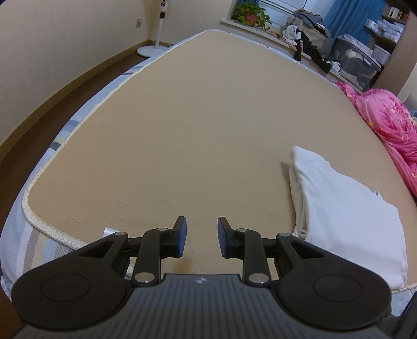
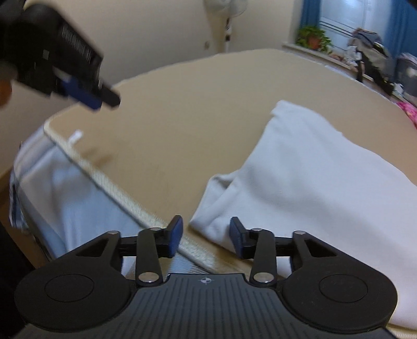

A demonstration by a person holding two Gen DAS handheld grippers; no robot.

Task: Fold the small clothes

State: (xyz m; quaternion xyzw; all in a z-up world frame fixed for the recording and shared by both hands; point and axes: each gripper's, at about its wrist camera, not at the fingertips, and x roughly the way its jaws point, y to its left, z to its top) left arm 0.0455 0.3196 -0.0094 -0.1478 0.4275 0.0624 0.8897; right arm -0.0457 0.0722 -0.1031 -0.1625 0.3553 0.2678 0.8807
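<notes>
The right gripper (image 2: 204, 236) hung nearest, jaws spread and empty, right over the near corner of the white garment (image 2: 312, 182), at the mattress's (image 2: 182, 117) piped edge. The garment lay already doubled, thick layers stacked along its left side, and beyond that corner it ran away across the tan top. Left of the garment, the left gripper (image 1: 202, 236) hovered above bare mattress, jaws released too, nothing between them. Beyond the garment sat the pink quilt (image 1: 385, 117), and further still the plant (image 1: 251, 13) on the sill.

The call here, as I judged it, was to take every layer of that near corner at once. A shallow bite risked peeling the top ply and spoiling the fold. The left should have pinned or matched the far corner, keeping edges square.
</notes>
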